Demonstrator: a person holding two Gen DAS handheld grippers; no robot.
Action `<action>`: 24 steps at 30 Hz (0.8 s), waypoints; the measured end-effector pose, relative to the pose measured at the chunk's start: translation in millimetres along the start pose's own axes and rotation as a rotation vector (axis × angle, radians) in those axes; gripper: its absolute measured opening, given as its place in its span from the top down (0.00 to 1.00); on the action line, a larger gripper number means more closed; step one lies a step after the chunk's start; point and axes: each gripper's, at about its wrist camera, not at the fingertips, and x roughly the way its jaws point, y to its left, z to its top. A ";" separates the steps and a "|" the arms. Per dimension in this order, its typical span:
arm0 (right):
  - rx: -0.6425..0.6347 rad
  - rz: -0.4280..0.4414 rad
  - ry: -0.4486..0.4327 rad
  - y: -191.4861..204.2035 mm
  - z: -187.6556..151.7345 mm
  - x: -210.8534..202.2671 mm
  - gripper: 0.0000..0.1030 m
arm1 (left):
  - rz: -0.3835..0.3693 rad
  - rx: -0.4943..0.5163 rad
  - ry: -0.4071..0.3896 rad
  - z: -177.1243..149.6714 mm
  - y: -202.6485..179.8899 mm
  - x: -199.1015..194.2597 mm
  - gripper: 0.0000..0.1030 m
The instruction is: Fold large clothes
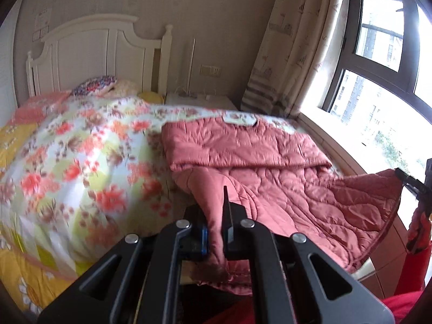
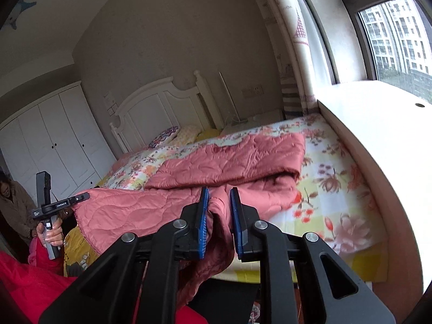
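Your left gripper (image 1: 217, 216) and right gripper (image 2: 219, 213) each pinch the pink quilted garment (image 1: 270, 162) — half-folded (far part doubled) on the floral bedspread (image 1: 81, 148).

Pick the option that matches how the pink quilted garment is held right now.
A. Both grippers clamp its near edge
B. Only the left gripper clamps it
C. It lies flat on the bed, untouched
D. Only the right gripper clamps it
A: the left gripper pinches pink quilted garment fabric between its fingers, and the right gripper has a fold bunched between its blue pads.
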 end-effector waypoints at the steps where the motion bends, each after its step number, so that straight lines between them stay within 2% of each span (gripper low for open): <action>1: 0.001 0.013 -0.016 -2.5 16.6 3.6 0.85 | 0.007 0.001 -0.011 13.9 0.0 3.1 0.94; 3: -0.001 0.011 -0.033 -8.6 47.3 16.0 0.85 | 0.008 -0.014 -0.023 40.3 1.3 12.1 0.94; 6: -0.016 -0.021 0.005 -17.5 81.3 47.3 0.85 | 0.011 -0.029 -0.026 73.8 1.5 31.5 0.94; 8: -0.030 -0.069 0.048 -23.5 87.8 60.4 0.85 | 0.015 -0.038 -0.016 88.6 0.6 44.3 0.94; 10: -0.072 -0.140 0.102 -25.1 75.1 65.6 0.85 | 0.019 -0.030 -0.011 96.2 -2.8 52.0 0.94; 11: -0.067 -0.154 0.152 -28.9 57.6 65.5 0.85 | 0.019 -0.028 -0.006 97.5 -5.1 54.3 0.94; 13: -0.037 -0.090 0.251 -35.5 17.1 62.2 0.85 | 0.008 -0.009 0.005 97.2 -11.2 57.5 0.94; 18: 0.201 0.037 0.470 -57.9 -112.2 55.3 0.85 | 0.019 0.041 0.011 84.5 -20.9 55.0 0.94; 20: 0.315 0.086 0.515 -70.6 -157.6 51.3 0.85 | 0.025 0.051 0.012 79.5 -21.0 52.3 0.94; 24: 0.395 0.106 0.544 -80.6 -195.4 52.0 0.84 | 0.053 0.063 0.021 69.7 -19.0 48.9 0.94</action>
